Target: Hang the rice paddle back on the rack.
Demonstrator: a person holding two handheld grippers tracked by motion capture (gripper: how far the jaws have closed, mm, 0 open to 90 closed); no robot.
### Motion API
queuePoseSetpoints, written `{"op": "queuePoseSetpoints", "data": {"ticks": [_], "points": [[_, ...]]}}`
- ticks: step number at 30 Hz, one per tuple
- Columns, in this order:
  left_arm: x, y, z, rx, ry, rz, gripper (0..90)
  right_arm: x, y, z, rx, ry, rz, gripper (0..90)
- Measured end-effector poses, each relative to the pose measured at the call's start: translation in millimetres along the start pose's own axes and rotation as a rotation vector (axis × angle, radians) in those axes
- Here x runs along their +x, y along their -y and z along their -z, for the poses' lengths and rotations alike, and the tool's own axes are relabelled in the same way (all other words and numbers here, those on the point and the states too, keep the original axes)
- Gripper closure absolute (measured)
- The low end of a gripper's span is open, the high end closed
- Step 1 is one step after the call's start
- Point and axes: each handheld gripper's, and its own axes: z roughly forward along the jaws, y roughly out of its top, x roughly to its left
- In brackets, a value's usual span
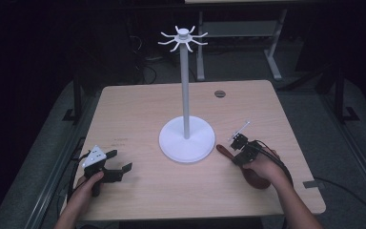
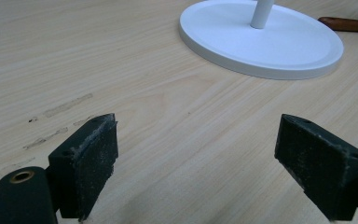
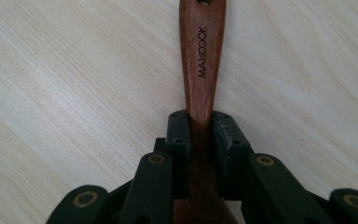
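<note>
A dark wooden spoon [image 3: 203, 56] lies on the table, right of the white stand's round base [image 1: 187, 139]. My right gripper [image 3: 200, 121] is shut on the spoon's handle, pads pressing both sides. In the high view that gripper [image 1: 238, 152] sits just right of the base, the handle's tip [image 1: 220, 149] pokes out toward the base, and the bowl lies under the person's hand. The stand's thin pole [image 1: 186, 86] rises to a ring of white hooks [image 1: 183, 38]. My left gripper [image 1: 120, 161] rests low at the front left, open with nothing between its jaws [image 2: 196, 154].
The light wood table [image 1: 138, 109] has a dark round grommet [image 1: 219, 94] near its far edge. The stand's base [image 2: 261, 42] is ahead and to the right in the left gripper view, with the spoon's handle [image 2: 342, 23] behind it. Another desk's legs stand behind the table.
</note>
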Motion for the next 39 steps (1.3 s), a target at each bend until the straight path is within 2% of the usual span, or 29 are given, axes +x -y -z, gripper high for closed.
{"op": "queuePoseSetpoints", "data": {"ticks": [11, 13, 16, 20, 25, 31, 39], "points": [[0.1, 0.0, 0.0, -0.001, 0.0, 0.001, 12.9, -4.3, 5.5, 4.7, -0.056, -0.021, -0.01, 77.6], [0.2, 0.0, 0.0, -0.002, 0.001, 0.001, 12.9, -7.1, 7.7, 10.1, -0.097, -0.022, -0.022, 77.6], [-0.2, 0.1, -0.4, -0.009, 0.003, 0.01, 12.9, -9.3, 9.7, 14.3, -0.129, -0.017, -0.029, 77.6], [0.2, 0.0, 0.1, -0.001, 0.001, 0.001, 12.9, -13.5, 13.8, 19.6, -0.202, -0.023, -0.035, 77.6], [0.0, 0.1, 0.1, 0.0, 0.001, 0.001, 12.9, -18.3, 20.1, 27.2, -0.309, -0.035, -0.073, 77.6], [-0.2, 0.1, 0.0, -0.002, 0.002, 0.002, 12.9, -22.7, 27.0, 36.0, -0.403, -0.044, -0.099, 77.6], [-0.6, 0.2, 0.1, -0.003, 0.003, 0.004, 12.9, -24.0, 34.6, 42.5, -0.525, -0.053, -0.095, 77.7]]}}
